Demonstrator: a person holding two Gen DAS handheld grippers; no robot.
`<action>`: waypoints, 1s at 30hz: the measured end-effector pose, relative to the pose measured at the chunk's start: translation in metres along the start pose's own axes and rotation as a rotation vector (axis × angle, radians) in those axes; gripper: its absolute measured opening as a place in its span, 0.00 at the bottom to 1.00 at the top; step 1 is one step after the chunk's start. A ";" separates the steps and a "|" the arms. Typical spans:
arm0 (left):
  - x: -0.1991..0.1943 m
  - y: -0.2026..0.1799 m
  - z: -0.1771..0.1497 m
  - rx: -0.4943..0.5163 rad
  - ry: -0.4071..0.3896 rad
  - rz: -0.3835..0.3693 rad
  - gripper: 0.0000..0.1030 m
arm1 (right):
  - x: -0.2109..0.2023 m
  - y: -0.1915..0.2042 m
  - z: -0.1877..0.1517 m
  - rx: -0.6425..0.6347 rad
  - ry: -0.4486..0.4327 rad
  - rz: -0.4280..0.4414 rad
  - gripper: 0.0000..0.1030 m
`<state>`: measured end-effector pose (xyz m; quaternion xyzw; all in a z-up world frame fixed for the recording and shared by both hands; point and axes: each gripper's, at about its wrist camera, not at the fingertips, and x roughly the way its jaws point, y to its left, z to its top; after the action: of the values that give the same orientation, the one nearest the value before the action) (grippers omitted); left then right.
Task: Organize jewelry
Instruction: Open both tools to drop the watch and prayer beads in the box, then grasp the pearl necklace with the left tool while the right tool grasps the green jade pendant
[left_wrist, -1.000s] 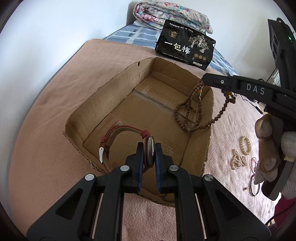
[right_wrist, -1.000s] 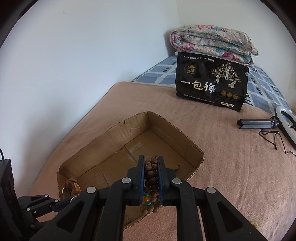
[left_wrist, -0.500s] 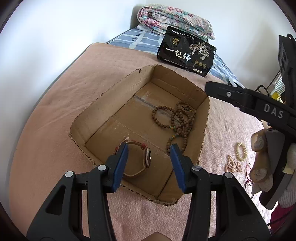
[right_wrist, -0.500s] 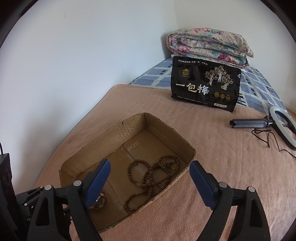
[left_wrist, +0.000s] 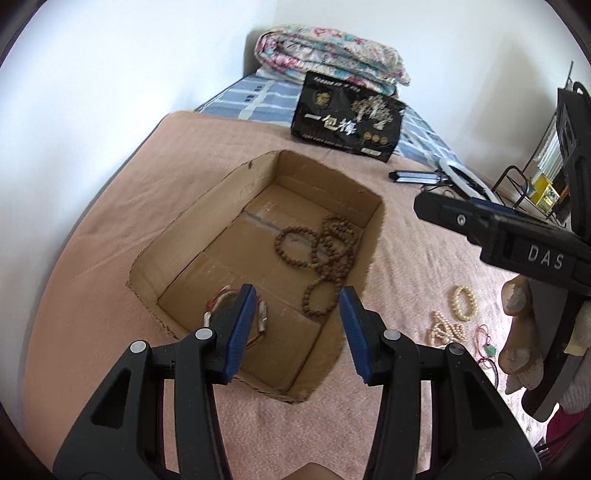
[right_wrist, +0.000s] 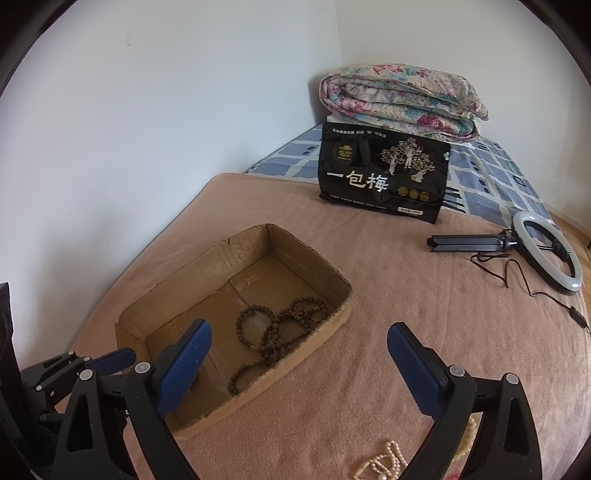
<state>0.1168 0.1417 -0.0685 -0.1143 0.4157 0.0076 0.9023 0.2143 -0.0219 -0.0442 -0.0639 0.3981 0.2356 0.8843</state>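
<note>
In the left wrist view, my left tool (left_wrist: 297, 332) has its jaws apart and empty, above the cardboard box (left_wrist: 207, 206). The brown bead strand (left_wrist: 325, 254) lies in the box at 1 o'clock from it, the red cord bracelet (left_wrist: 258, 317) at 9 o'clock.

In the right wrist view, my right tool (right_wrist: 299, 365) is opening wide, nothing between its jaws. The bead strand lies at 11 o'clock, and the pearl strand (right_wrist: 384, 463) on the bed at 5 o'clock.

Black tool (left_wrist: 297, 334), blue pads, perhaps rubber
</note>
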 end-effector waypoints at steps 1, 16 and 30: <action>-0.003 -0.004 0.001 0.008 -0.009 -0.003 0.46 | -0.005 -0.004 -0.002 0.003 -0.006 -0.008 0.98; -0.019 -0.069 -0.008 0.151 -0.071 -0.085 0.46 | -0.083 -0.077 -0.038 0.105 -0.112 -0.117 1.00; 0.007 -0.126 -0.023 0.230 0.006 -0.158 0.46 | -0.128 -0.129 -0.107 0.039 -0.058 -0.227 1.00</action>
<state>0.1183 0.0139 -0.0628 -0.0425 0.4061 -0.1117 0.9060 0.1293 -0.2140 -0.0323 -0.0845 0.3669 0.1277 0.9176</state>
